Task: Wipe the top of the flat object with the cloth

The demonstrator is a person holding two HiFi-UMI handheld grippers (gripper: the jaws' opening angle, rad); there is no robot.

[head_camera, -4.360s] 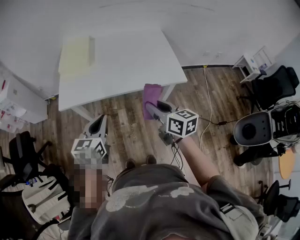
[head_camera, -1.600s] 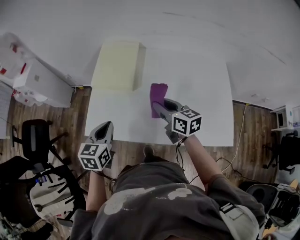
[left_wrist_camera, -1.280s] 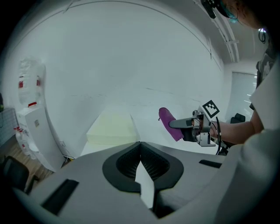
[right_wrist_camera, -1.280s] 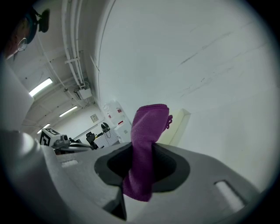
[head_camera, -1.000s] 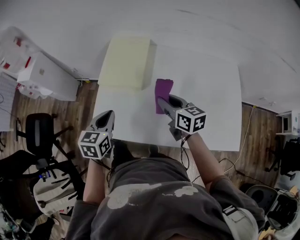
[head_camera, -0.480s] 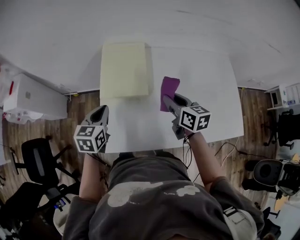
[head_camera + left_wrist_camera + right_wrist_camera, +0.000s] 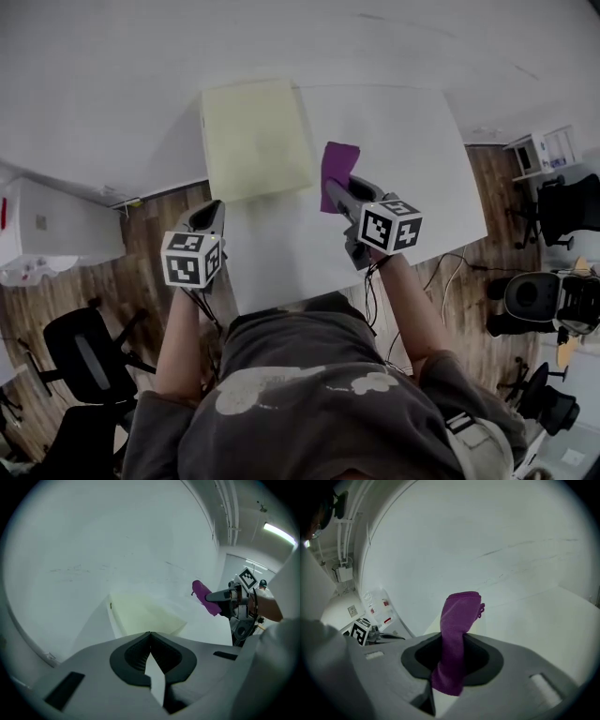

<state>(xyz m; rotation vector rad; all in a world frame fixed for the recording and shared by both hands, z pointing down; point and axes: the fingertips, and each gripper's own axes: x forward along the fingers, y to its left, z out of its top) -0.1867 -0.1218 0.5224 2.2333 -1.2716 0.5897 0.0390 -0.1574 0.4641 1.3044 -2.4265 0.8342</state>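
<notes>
A pale yellow flat pad [image 7: 255, 139] lies on the far left part of the white table [image 7: 403, 169]; the left gripper view shows the pad [image 7: 143, 616] ahead of the jaws. A folded purple cloth [image 7: 337, 174] sticks out of my right gripper [image 7: 336, 194], which is shut on it above the table, just right of the pad. The cloth [image 7: 457, 634] stands up between the jaws in the right gripper view. My left gripper [image 7: 208, 217] hovers at the table's near left edge, jaws closed with nothing between them.
White boxes [image 7: 52, 230] stand on the wooden floor at the left. Office chairs [image 7: 89, 352] are at the lower left and another chair [image 7: 562, 206] at the right. A small white shelf unit [image 7: 539, 150] stands by the right wall.
The view has swung over the table as the person stepped up to it. My right gripper still carries the purple cloth, now beside the yellow pad; the left gripper has come to the table's edge.
</notes>
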